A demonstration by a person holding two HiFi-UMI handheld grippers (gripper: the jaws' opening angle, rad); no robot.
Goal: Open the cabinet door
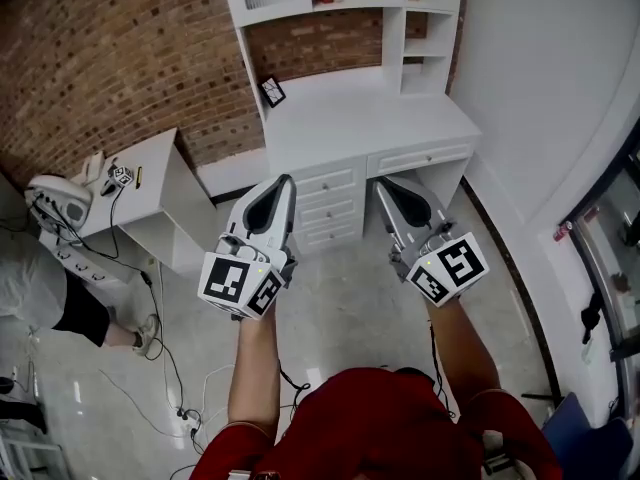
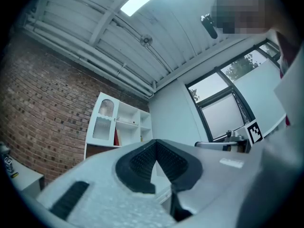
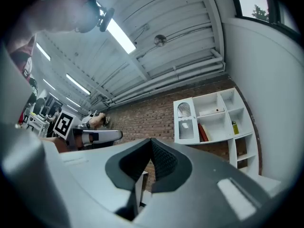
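Your left gripper (image 1: 284,182) has its jaws closed pad to pad, with nothing between them. Same for your right gripper (image 1: 386,184): jaws together, empty. You hold both side by side in front of the white wooden desk with a shelf hutch on top (image 1: 370,128). They point toward it, tilted a bit upward, apart from each other and clear of the desk. In the head view their tips line up over the desk's stack of white drawers (image 1: 327,208), but both gripper views show the desk some way off.

The task's thing is the white arch-topped cabinet door with ribbed glass panels (image 3: 185,120). It fills the upper left compartment of the desk's hutch, closed flush, well apart from both grippers.

On the hutch's open shelf just right of that door stand red books (image 3: 203,132), and further right a small yellow bottle (image 3: 234,127). A black-and-white marker card (image 1: 272,91) leans at the desktop's back left corner. A red brick wall (image 1: 110,58) runs behind the desk. Left of the desk is a low white side cabinet (image 1: 150,178), with black cables (image 1: 165,358) trailing on the floor near it.
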